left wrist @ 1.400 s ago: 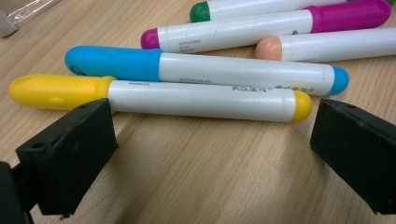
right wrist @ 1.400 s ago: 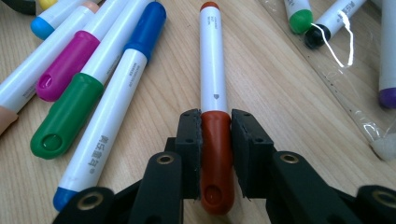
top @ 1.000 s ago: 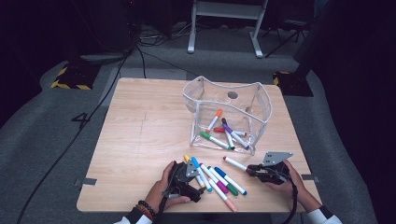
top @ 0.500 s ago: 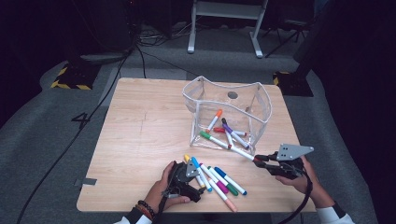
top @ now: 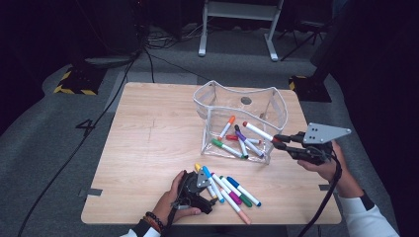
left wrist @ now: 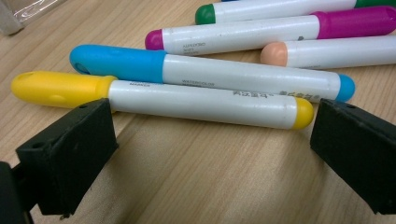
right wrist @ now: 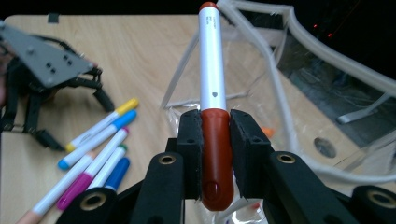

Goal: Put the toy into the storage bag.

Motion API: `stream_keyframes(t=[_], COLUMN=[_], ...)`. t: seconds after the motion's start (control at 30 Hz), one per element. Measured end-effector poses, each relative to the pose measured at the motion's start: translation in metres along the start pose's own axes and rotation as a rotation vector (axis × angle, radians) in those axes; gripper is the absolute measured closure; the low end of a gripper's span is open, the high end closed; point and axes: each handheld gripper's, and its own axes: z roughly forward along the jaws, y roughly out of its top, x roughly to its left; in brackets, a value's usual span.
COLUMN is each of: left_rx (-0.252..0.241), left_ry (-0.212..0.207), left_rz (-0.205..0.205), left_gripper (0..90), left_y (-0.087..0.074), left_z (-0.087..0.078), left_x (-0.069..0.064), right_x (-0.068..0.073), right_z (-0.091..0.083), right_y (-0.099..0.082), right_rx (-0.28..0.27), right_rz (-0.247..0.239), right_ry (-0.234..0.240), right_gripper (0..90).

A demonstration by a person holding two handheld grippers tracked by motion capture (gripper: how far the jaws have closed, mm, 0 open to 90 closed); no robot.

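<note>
A clear plastic pouch (top: 212, 98) stands open on the wooden table (top: 148, 128) with several markers inside. My right gripper (top: 279, 140) hovers at the pouch's right rim, shut on the cap of a red marker (top: 258, 131) that points over the opening. The right gripper view shows its pads (right wrist: 191, 135) clamping the red cap, with the white barrel (right wrist: 211, 65) reaching toward the pouch (right wrist: 289, 84). My left gripper (top: 207, 192) rests on the table at a pile of loose markers (top: 232, 191). Its jaws are open, with a yellow marker (left wrist: 163, 100) lying across just beyond them.
Behind the yellow marker lie a blue marker (left wrist: 210, 74), a magenta one (left wrist: 261, 35), a green one (left wrist: 280, 9) and a peach one (left wrist: 336, 51). The table's front edge is close behind my left hand (top: 165, 200). A dark floor with cables surrounds the table.
My right gripper has risen from the table with the red marker and now sits at the pouch's right rim. The left gripper has stayed put.
</note>
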Motion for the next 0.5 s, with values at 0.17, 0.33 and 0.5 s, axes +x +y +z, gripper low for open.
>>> stream_keyframes(t=[0.17,0.33,0.5], left_rx=[0.0,0.0,0.0], left_ry=[0.0,0.0,-0.001], left_rz=[0.0,0.0,0.001], left_gripper=[0.4,0.5,0.5], left_y=[0.0,0.0,0.0], left_z=[0.0,0.0,0.0], left_x=[0.0,0.0,0.0], right_x=[-0.02,-0.047,-0.068], right_z=[0.006,0.021,0.043], right_y=[0.021,0.036,0.042], right_rx=[0.018,0.064,0.13], right_rz=[-0.014,0.011,0.026], right_ry=[-0.029,-0.052,-0.055], right_gripper=[75.5,75.5,75.5])
